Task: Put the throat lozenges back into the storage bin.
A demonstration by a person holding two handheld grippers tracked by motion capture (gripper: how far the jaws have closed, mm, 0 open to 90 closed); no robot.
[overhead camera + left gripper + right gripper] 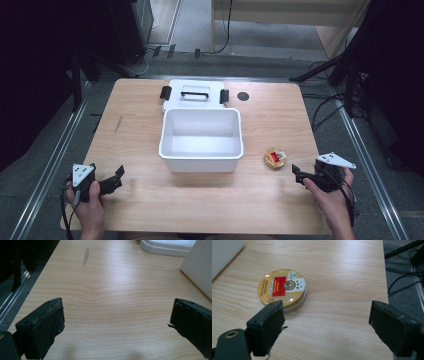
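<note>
Right gripper (325,322): jaws parted, gripping nothing, above bare table (280,112) beside tin. Left gripper (116,322): jaws wide, gripping nothing. One round gold tin (282,289), flat, lid up, no long axis, red label lengthwise toward far edge, right of box. One white open box (201,140), long axis crosswise. One lid (194,94) behind.

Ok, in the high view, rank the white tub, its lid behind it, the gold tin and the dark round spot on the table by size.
1. White tub, largest.
2. Lid, partly hidden behind the tub, so only its showing part counts.
3. Gold tin.
4. Dark round spot, smallest.
</note>
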